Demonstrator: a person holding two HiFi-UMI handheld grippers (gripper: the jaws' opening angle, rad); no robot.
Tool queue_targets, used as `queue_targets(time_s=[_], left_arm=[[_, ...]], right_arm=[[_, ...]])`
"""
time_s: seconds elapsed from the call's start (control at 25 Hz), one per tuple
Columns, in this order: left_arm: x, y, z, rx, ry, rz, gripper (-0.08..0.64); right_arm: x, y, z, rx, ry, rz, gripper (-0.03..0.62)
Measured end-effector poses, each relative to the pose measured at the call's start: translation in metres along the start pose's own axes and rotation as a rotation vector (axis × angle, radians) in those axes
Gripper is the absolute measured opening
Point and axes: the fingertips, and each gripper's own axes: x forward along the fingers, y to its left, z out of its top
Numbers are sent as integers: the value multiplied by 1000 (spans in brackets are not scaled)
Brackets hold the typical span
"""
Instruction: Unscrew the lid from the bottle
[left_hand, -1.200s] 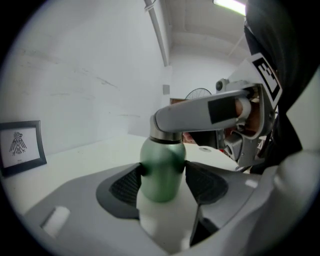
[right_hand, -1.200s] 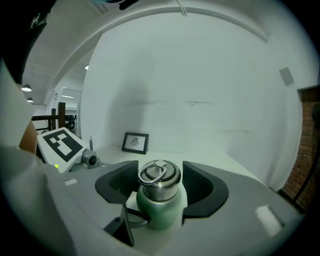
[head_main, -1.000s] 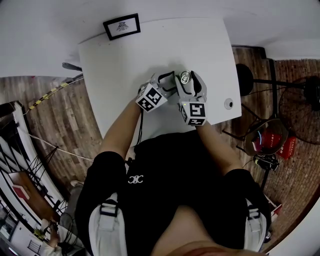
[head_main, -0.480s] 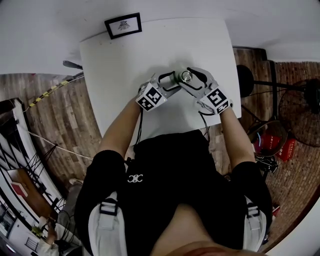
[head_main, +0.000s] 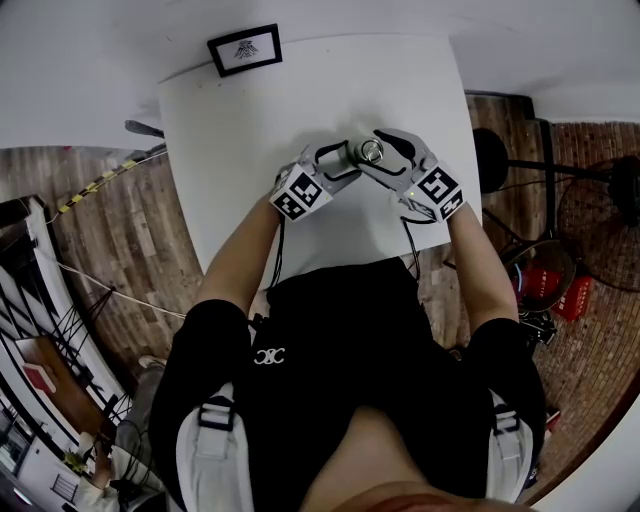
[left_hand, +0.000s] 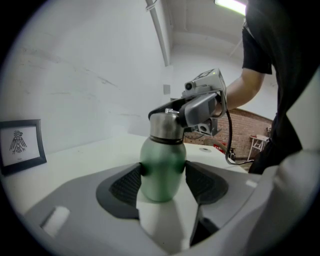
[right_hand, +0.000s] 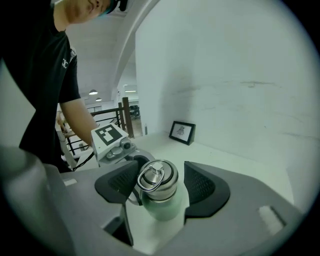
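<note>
Right now: unscrewing stage, by the look of it. Both grips set, lid (right_hand: 157, 181) seated on the neck, no gap visible under it.
Bottle (left_hand: 161, 167): green body, steel neck. Stands on the white table (head_main: 250, 110), about mid-table and a little toward the right edge, well apart from the small framed picture (head_main: 244, 50) at the far corner.
Left gripper (left_hand: 162, 184): pinches the green body low down, a dark pad pressed to each side; serves as the anchor.
Right gripper (right_hand: 159, 189): comes in from the opposite side and higher, closes round the steel lid. One pad plainly touching, the other very close, contact there harder to confirm.
Way it points: lid end up, base down on the table; carry ring on top of the lid, tipped to one side.
Long axis: vertical, roughly square to the table top, crossed by both grippers from the sides.
Next move calls for: probably a twist of the right gripper about that vertical axis, left one kept fixed to stop the body spinning along. Firm squeeze on smooth steel, a fresh grip at the end of wrist travel, then a straight lift after thread release.
</note>
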Motion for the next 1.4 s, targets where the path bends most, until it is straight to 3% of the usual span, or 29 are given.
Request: queue_targets(time_s=[0.16,0.4,0.56,0.68,0.88,1.0,1.4], left_arm=[[1,0,-2,1,-1,1,331],[2,2,-2,0,0,6,331],[2,1,-3,-4,3,8,331],[2,2,-3,-3,4,11,331],[1,2,-2,-1,6,11,331],[1,2,-2,-1,6,10,331],[3,1,-1,-1,15,14,331]], right_arm=[[-10,-2,3,110,-112,-168,298],[-15,-12,5,215,-235,-553,296],[-6,-12,-2,235,-220,-682,295],[-4,-18,-6,286,-219,-727,293],[-3,-17,-7,288,-214,-714,268],[-2,-17,-6,273,-214,-657,268],[4,-8,-4,72,-138,-215,268]])
